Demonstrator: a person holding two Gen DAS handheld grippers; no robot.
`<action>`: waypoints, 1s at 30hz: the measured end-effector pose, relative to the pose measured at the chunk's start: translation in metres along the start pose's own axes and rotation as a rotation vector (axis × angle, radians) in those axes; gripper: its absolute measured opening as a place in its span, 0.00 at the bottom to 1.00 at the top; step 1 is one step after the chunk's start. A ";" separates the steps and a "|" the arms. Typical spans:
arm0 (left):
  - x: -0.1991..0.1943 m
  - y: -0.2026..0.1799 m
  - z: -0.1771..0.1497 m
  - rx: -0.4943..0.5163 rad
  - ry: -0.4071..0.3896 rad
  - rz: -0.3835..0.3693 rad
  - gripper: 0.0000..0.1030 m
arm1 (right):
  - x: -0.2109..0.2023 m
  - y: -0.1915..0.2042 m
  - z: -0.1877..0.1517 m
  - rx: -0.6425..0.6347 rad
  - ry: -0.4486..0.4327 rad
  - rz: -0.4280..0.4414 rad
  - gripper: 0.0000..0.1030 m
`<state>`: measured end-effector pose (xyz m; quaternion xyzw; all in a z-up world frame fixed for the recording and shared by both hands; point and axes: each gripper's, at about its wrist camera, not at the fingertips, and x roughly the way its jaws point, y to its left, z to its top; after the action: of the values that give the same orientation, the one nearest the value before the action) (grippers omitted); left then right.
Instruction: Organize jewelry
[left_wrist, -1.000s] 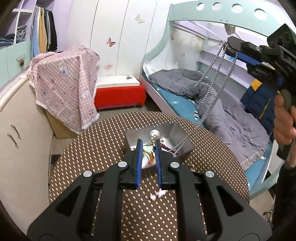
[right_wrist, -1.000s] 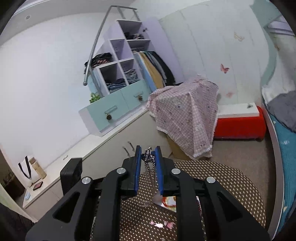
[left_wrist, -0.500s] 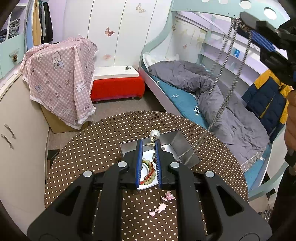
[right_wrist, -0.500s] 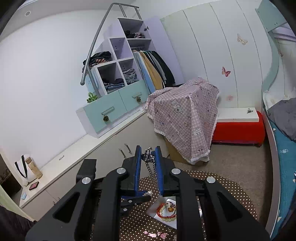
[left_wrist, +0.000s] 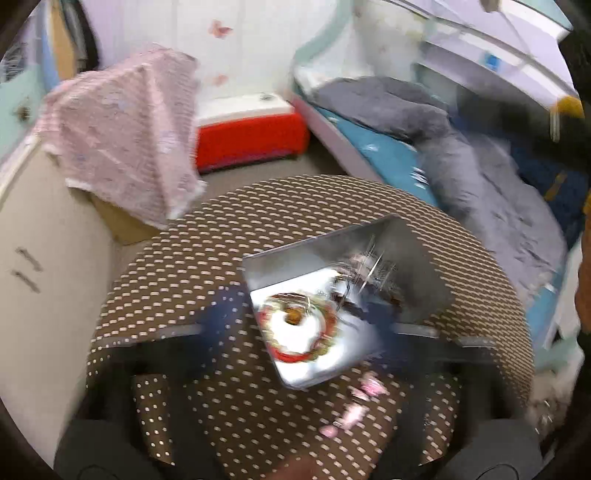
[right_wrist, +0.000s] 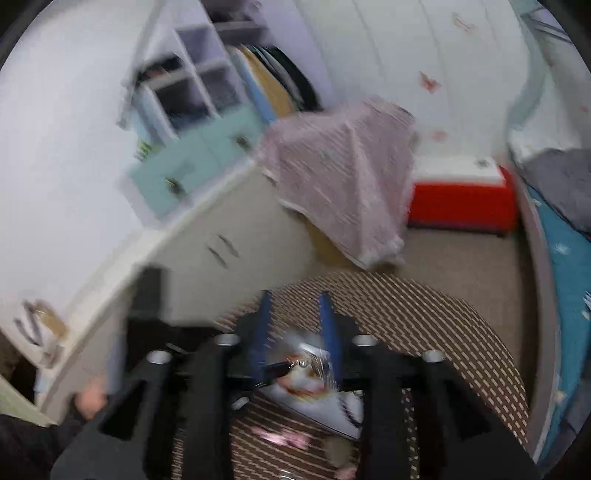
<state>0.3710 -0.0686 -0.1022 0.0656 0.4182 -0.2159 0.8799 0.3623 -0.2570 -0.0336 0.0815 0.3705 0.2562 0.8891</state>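
Pink bits (left_wrist: 354, 402): small, loose on the table's near side, just outside the box; light and easy to flick away; best pinched from above, one at a time.
Left gripper (left_wrist: 303, 317): jaws have just been opening and stand wide, one pad on each side of the box's near end; nothing pressed between them.
Bracelet (left_wrist: 295, 325): red and green beads in a ring, flat on the white lining at the near end of the box; light, floppy, beads round and slick; best taken across the strand at one side, not over the whole ring.
Chain (left_wrist: 369, 267): silvery; through heavy blur, seems to lie bunched at the far end of the box, beyond the bracelet; limp, thin, prone to snag or tangle with the beads; best lifted by the clasp or pendant end and lowered slowly so as to coil.
Box (left_wrist: 295, 258): shiny metal walls, open top, askew on the table; stiff, likely light enough to slide if nudged by a pad.
Right gripper (right_wrist: 294, 325): jaws have just been opening, about half apart, poised over the box; no chain seen between the pads.
Table (left_wrist: 207, 229): round, brown dotted cloth; some grip for small pieces.
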 end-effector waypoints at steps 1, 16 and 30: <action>-0.004 0.004 -0.002 -0.018 -0.025 0.004 0.87 | 0.003 -0.005 -0.005 0.013 0.008 -0.027 0.63; -0.075 0.027 -0.031 -0.183 -0.209 0.087 0.87 | -0.047 -0.019 -0.047 0.080 -0.159 -0.199 0.92; -0.107 0.007 -0.069 -0.168 -0.267 0.090 0.87 | -0.077 0.009 -0.092 0.051 -0.182 -0.248 0.92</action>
<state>0.2661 -0.0067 -0.0651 -0.0189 0.3107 -0.1475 0.9388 0.2487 -0.2934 -0.0482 0.0807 0.3021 0.1266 0.9414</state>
